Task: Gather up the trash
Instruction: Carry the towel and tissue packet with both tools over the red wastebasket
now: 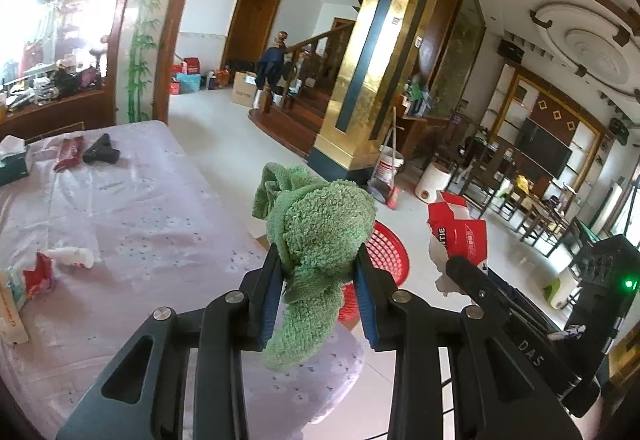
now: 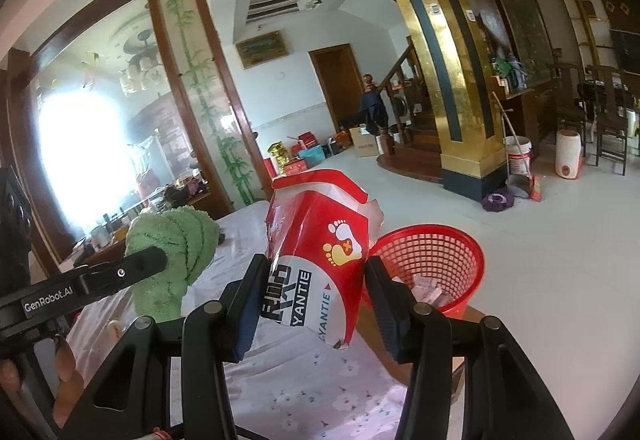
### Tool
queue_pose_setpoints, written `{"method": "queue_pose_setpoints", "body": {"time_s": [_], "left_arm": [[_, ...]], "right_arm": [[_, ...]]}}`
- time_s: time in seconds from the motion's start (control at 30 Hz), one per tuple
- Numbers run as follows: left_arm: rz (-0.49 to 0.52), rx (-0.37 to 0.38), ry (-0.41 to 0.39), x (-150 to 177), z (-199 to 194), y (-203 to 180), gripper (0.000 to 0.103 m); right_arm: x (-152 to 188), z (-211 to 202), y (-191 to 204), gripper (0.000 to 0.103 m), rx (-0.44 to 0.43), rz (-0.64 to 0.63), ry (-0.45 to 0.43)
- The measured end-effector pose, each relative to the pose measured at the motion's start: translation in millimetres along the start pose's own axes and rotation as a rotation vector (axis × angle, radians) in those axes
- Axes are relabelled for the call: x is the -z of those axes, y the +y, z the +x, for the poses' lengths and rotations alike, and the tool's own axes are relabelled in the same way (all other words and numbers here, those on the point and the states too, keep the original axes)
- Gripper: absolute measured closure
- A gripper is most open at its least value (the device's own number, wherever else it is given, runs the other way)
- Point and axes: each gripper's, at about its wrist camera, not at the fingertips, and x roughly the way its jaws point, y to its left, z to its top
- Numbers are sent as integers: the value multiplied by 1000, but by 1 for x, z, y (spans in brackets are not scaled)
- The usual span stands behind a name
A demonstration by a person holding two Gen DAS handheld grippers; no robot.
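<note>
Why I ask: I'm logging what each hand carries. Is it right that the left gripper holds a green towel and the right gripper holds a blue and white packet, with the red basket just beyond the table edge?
Not quite: the packet in the right gripper is red and white, not blue, as the right wrist view shows. The left gripper does hold the green towel, and the red basket sits just beyond the table edge.

You are in a home's living hall: a wooden staircase [image 1: 308, 80], a gold-clad pillar [image 1: 372, 52], a dark flat television [image 1: 544, 152], dark wooden dining chairs [image 2: 608, 120].
</note>
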Motion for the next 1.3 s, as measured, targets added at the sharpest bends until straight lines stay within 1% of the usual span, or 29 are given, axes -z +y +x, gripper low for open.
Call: {"method": "queue_pose_setpoints", "body": {"time_s": [0.27, 0.5, 0.63, 0.87, 1.0, 1.2, 1.3], "left_arm": [[23, 23, 20, -7, 24, -15, 71], [65, 5, 37, -15, 56, -28, 71], [79, 28, 58, -22, 74, -33, 71], [72, 68, 87, -28, 103, -41, 71], [86, 87, 85, -29, 114, -49, 71], [95, 96, 103, -29, 136, -58, 71], [85, 99, 135, -28, 152, -57, 71]], "right_arm": [[-5, 8, -21, 49, 31, 33, -1], [-10, 22, -38, 49, 65, 64, 6], [-14, 27, -46, 49, 80, 71, -1], [-22, 36, -56, 49, 121, 66, -6], [-25, 45, -63, 49, 145, 60, 5], [-27, 59, -77, 49, 162, 60, 22], [-27, 67, -83, 49, 168, 67, 34]]}}
